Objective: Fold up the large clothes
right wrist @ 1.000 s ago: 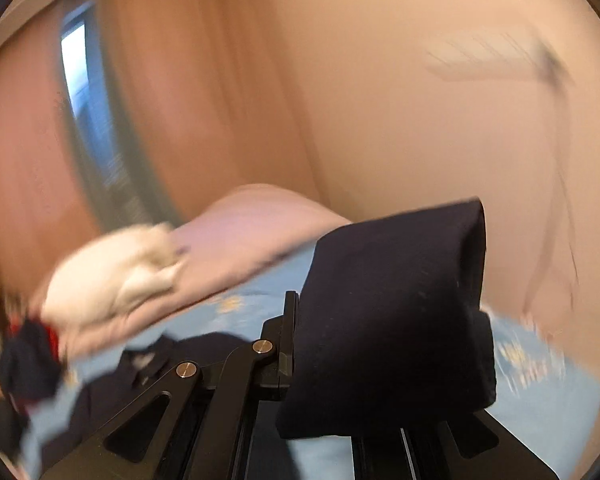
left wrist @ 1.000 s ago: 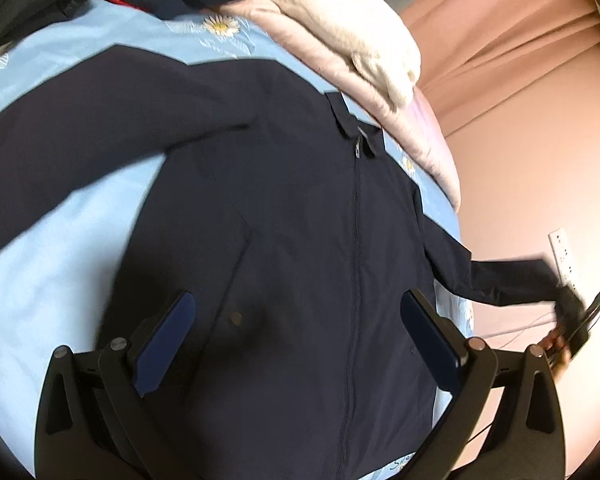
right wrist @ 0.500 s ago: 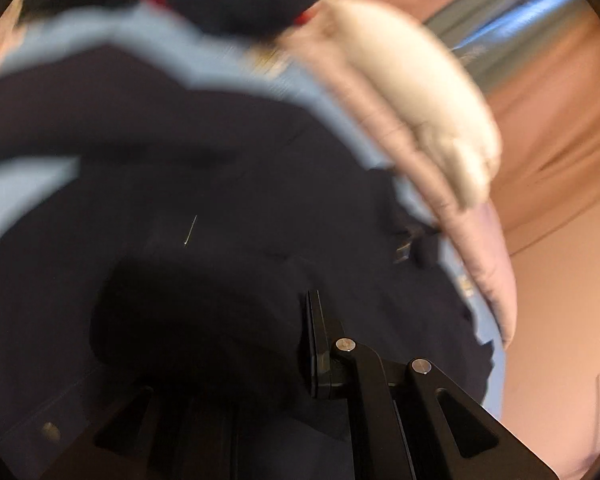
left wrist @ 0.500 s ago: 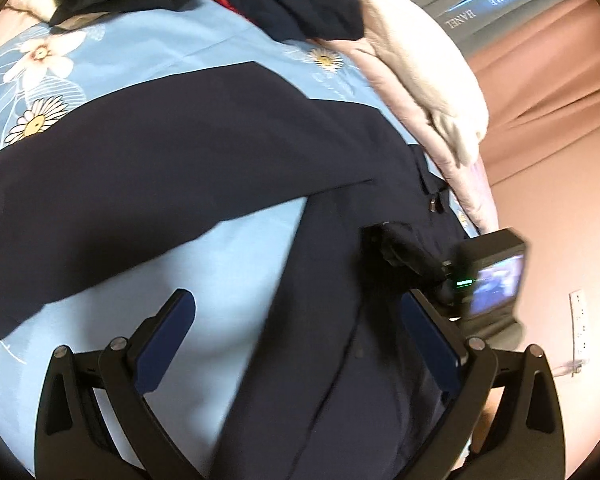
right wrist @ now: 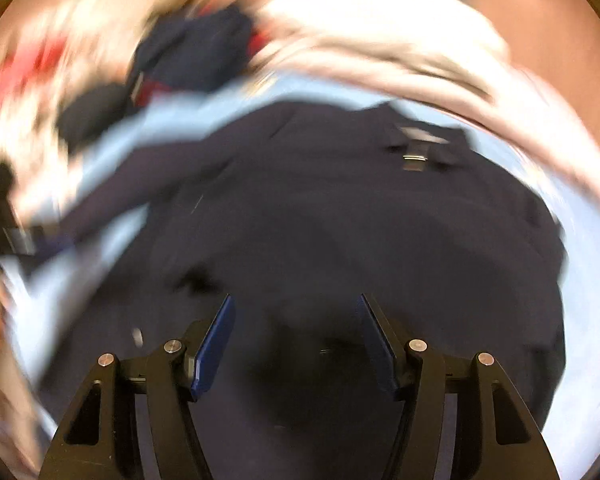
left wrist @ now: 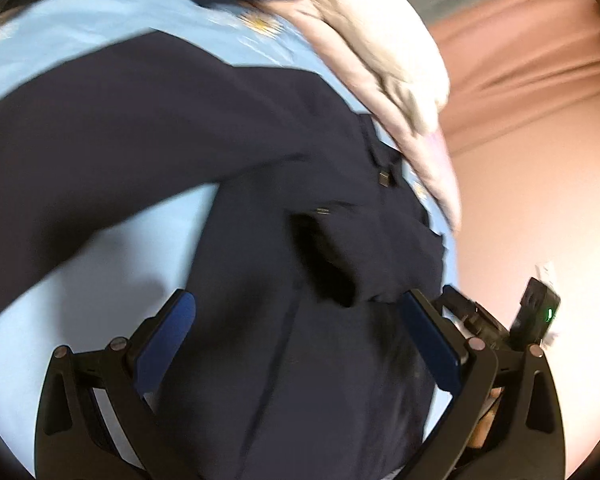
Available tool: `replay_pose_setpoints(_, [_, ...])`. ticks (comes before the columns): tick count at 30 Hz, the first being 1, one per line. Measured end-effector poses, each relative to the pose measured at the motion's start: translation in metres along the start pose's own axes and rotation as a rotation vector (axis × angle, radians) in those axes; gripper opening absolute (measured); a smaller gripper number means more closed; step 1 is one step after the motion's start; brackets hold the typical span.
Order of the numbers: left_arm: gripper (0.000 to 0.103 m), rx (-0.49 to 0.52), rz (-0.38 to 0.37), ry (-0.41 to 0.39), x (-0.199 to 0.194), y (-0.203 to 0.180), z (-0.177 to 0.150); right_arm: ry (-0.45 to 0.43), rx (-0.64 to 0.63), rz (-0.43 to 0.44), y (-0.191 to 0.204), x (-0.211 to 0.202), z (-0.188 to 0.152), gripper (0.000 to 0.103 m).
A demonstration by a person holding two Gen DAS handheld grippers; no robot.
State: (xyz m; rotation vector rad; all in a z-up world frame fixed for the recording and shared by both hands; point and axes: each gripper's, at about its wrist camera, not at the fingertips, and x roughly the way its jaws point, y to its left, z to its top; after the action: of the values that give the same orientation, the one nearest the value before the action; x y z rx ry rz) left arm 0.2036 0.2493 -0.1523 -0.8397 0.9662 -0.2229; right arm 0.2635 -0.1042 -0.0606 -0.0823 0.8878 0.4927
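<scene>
A dark navy zip jacket [left wrist: 292, 360] lies front-up on a light blue bedsheet [left wrist: 100, 280]. Its right sleeve [left wrist: 340, 256] is folded across the chest; its left sleeve [left wrist: 100, 152] stretches out to the left. My left gripper [left wrist: 300, 320] is open and empty above the jacket's body. My right gripper [right wrist: 296, 320] is open and empty above the jacket [right wrist: 340, 220], with the collar and zip pull [right wrist: 414, 156] ahead of it. The right gripper's body also shows in the left wrist view [left wrist: 532, 316] at the right edge.
A cream and pink quilt [left wrist: 380, 48] is piled along the bed's far side, by pink curtains [left wrist: 520, 60]. Dark and red clothes [right wrist: 188, 60] lie heaped at the far left. A pink wall with a socket [left wrist: 548, 272] is at right.
My right gripper carried the right sleeve over the chest and let it go; its jaws are now open. My left gripper moved in closer over the jacket.
</scene>
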Motion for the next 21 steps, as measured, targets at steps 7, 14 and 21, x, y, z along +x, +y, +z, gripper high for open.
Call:
replay_pose_setpoints(7, [0.101, -0.053, -0.124, 0.144, 0.081, -0.033, 0.018, -0.076, 0.424, -0.135, -0.140, -0.012, 0.029, 0.061])
replay_pose_setpoints(14, [0.068, -0.203, -0.145, 0.137, 0.128, -0.019, 0.048, -0.023, 0.665, -0.159, -0.190, 0.029, 0.045, 0.061])
replay_pose_setpoints(21, [0.006, -0.109, -0.132, 0.114, 0.142, -0.026, 0.060, 0.051, 0.722, -0.151, -0.225, 0.051, 0.047, 0.008])
